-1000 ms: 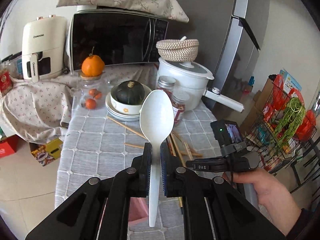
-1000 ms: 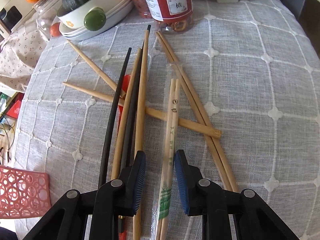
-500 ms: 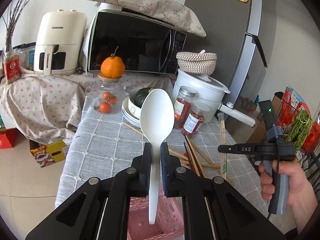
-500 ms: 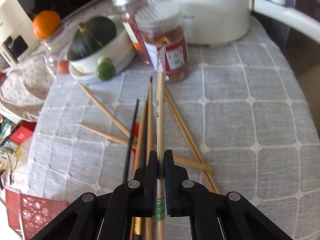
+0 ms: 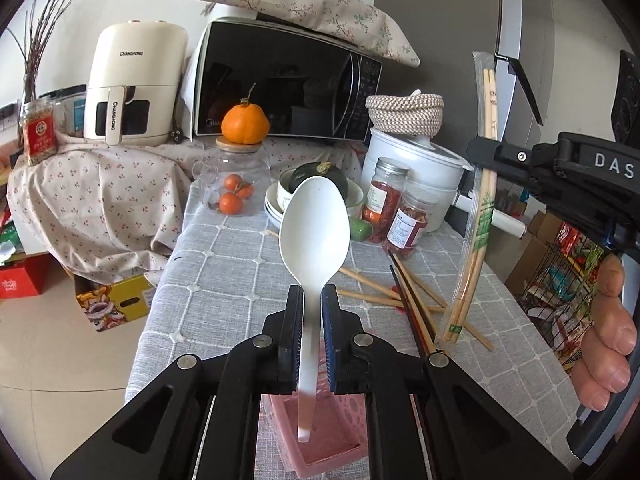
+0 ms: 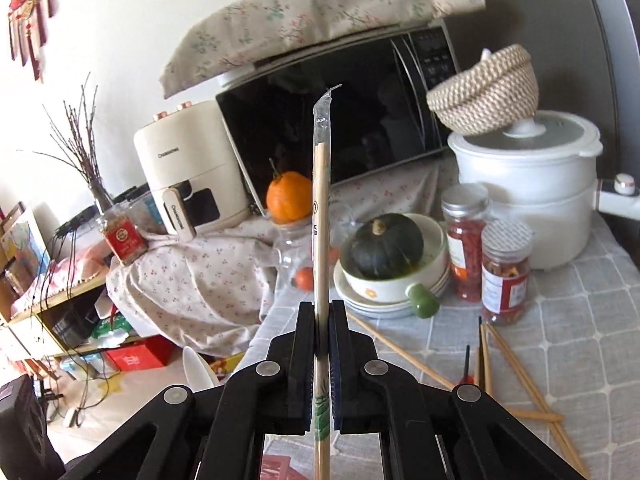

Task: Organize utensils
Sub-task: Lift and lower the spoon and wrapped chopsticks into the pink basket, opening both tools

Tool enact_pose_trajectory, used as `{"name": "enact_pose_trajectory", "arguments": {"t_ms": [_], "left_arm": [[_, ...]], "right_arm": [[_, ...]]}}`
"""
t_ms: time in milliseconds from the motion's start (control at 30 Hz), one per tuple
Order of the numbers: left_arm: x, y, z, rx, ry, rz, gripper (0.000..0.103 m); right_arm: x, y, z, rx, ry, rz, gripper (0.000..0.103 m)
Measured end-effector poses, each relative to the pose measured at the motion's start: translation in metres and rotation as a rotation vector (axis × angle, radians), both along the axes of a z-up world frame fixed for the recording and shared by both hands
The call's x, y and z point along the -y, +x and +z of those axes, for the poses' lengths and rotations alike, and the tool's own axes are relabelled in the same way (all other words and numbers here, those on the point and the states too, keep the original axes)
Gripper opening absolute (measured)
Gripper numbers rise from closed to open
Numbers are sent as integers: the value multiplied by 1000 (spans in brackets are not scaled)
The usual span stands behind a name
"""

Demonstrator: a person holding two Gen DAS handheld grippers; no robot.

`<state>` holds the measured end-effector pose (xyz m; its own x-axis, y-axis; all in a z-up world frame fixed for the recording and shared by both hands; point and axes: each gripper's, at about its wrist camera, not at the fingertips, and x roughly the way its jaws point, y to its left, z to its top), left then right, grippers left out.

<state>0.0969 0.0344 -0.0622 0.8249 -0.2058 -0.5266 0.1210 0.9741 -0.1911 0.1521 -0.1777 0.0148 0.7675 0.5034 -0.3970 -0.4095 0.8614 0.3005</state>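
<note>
My left gripper (image 5: 312,300) is shut on a white plastic spoon (image 5: 313,232), held upright with its handle end hanging over a pink perforated basket (image 5: 324,436) at the table's near edge. My right gripper (image 6: 321,312) is shut on a plastic-wrapped pair of chopsticks (image 6: 321,216), held upright above the table; the pair also shows in the left wrist view (image 5: 482,200), right of the spoon. Several loose wooden and black chopsticks (image 5: 404,296) lie crossed on the grey checked tablecloth (image 5: 224,280).
Behind the chopsticks stand two spice jars (image 5: 408,224), a bowl stack with a dark squash (image 6: 386,252), a white cooker (image 6: 536,200) with a woven basket, a glass jar topped with an orange (image 5: 244,124), a microwave (image 5: 288,84) and an air fryer (image 5: 136,84).
My right gripper closed on the wrapped chopsticks, lifted them off the table and tilted them upright. My left gripper with the spoon rose and came over the pink basket.
</note>
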Motion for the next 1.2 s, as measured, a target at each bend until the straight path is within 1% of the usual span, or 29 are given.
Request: {"name": "enact_pose_trajectory", "arguments": {"t_ms": [33,100,167,233,300,367,433,600,700,767,867,967,1067,1100,1133,1200], "left_arm": [[-1,2,-1,-28,-7,-4,14],[-5,4,0,-76,-51,-13,16],[-9,4,6,-99,-95,-21,19],[-14,1,15,-85,-121,-7,26],[-22,-2,25,-64,-148,18,37],[-31,-4,32,-63,-190,36,42],[-39,-3,36,-70,-217,53,43],[-49,0,39,-84,-232,83,43],[-52,1,37,-104,-249,85,43],[-52,1,37,-109,-249,86,43],[-50,1,38,-104,-252,76,43],[-46,-1,42,-96,-246,60,43],[-44,-3,46,-84,-243,45,43],[-43,-5,48,-78,-241,41,43],[-42,-6,51,-71,-236,37,43],[-38,-10,56,-53,-224,28,43]], "right_arm": [[-2,-4,1,12,1,9,5],[-7,-7,0,8,17,38,5],[-9,-8,-3,-4,32,58,5],[-11,-10,-5,-4,45,66,5],[-13,-11,-6,5,59,66,5],[-15,-12,-8,10,70,75,5],[-20,-14,-10,17,72,86,6],[-39,-19,-20,13,22,130,8],[-52,-18,-29,-21,-38,161,9],[-57,-16,-36,-46,-73,162,9],[-59,-12,-42,-83,-82,183,9],[-55,-11,-39,-89,-91,175,9],[-37,-5,-26,-88,-42,142,9],[-29,-2,-21,-91,-15,128,12],[-19,0,-14,-92,13,110,17],[4,5,-1,-86,71,64,24]]}}
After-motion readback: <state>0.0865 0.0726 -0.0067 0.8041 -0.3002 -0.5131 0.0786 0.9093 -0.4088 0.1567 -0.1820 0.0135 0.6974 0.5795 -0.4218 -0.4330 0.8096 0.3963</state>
